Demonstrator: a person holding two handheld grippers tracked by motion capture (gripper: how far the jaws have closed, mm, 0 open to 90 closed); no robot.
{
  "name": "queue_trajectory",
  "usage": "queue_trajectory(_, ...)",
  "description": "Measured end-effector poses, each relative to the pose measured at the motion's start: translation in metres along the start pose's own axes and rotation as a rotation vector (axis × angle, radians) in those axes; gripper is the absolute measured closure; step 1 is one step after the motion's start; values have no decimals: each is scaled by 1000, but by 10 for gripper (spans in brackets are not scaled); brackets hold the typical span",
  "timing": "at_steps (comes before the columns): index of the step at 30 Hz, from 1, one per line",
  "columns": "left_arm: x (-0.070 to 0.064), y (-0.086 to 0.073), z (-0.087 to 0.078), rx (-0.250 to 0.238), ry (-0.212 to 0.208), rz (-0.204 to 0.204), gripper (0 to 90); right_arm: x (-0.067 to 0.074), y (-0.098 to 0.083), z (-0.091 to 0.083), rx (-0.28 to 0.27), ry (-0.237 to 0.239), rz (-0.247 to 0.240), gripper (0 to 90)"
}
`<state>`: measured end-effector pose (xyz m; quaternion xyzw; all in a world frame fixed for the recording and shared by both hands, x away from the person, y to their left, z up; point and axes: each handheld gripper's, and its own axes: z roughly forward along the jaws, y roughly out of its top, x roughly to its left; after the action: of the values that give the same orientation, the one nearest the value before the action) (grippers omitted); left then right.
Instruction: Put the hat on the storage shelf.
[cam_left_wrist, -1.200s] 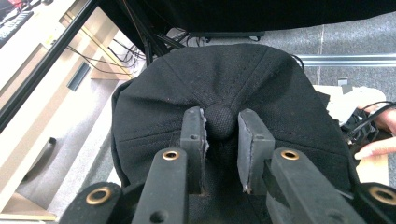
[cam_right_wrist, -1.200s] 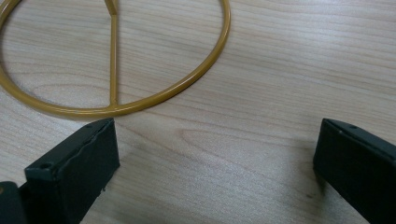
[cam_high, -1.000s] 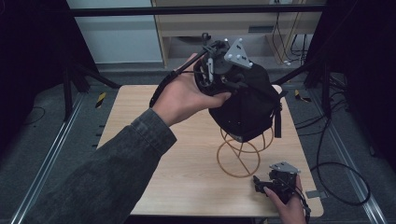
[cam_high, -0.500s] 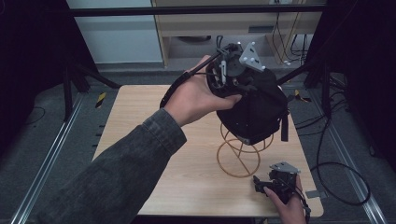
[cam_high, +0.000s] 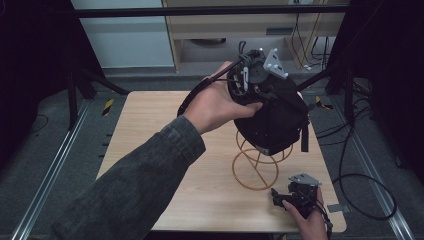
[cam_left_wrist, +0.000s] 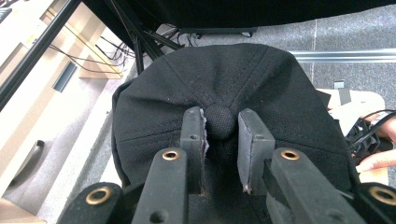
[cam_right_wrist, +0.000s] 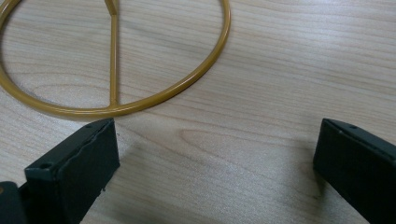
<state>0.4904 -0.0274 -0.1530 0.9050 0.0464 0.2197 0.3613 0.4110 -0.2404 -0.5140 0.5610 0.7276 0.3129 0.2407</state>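
Observation:
A black cap (cam_high: 274, 122) hangs just above a golden wire stand (cam_high: 257, 165) on the wooden table (cam_high: 150, 125), its lower edge over the stand's top loops. My left gripper (cam_high: 254, 89) comes in from above and is shut on the cap. In the left gripper view the left gripper (cam_left_wrist: 220, 127) pinches the round button (cam_left_wrist: 219, 119) at the crown of the cap (cam_left_wrist: 224, 74). Near the table's front right corner my right gripper (cam_high: 279, 196) rests low and open. In the right gripper view the right gripper (cam_right_wrist: 215, 154) has bare wood between its jaws, beside the stand's base ring (cam_right_wrist: 113, 60).
Dark metal frame legs (cam_high: 345, 85) and trailing cables (cam_high: 360, 190) stand around the table's right side. A pale shelf unit (cam_high: 240, 30) is behind the table. Floor rails (cam_high: 45, 180) run along the left.
My left hand has carried the cap to the right and a little lower, bringing it over the wire stand. My right gripper has stayed where it was.

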Motion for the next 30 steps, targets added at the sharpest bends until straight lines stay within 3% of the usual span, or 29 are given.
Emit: queue_trajectory(30,-2,-10,32,54,-23,-7,741,0,0,0,2,-1,-1,3)
